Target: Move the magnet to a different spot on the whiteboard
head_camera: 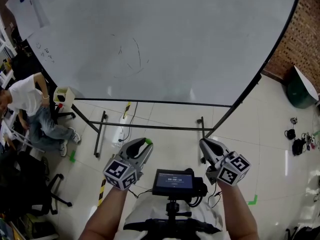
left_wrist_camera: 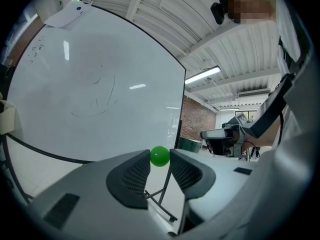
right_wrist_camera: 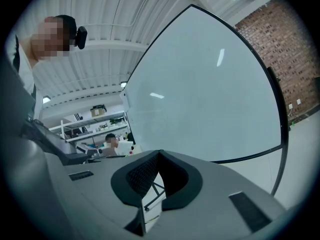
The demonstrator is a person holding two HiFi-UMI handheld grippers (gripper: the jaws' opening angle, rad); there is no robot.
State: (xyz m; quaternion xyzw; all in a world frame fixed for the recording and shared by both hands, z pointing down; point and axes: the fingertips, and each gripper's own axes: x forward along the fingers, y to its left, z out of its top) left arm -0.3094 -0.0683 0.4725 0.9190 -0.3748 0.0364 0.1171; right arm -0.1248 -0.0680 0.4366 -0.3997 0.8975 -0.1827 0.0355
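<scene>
A small green ball magnet [left_wrist_camera: 160,156] sits pinched between the tips of my left gripper [head_camera: 145,147], which is shut on it. In the head view the magnet [head_camera: 148,141] shows as a green dot at the jaw tips, held low and well short of the whiteboard [head_camera: 175,44]. The board is large and white with faint pen scribbles near its middle. My right gripper [head_camera: 204,144] hangs beside the left one at the same height. Its jaws meet at the tips with nothing between them, and it faces the whiteboard [right_wrist_camera: 210,99].
A sheet of paper [head_camera: 27,6] is pinned at the board's upper left. The board's black stand legs [head_camera: 100,134] spread over the tiled floor. A person [head_camera: 25,104] sits at the left. A brick wall [head_camera: 302,29] and a green bin [head_camera: 299,90] stand at the right.
</scene>
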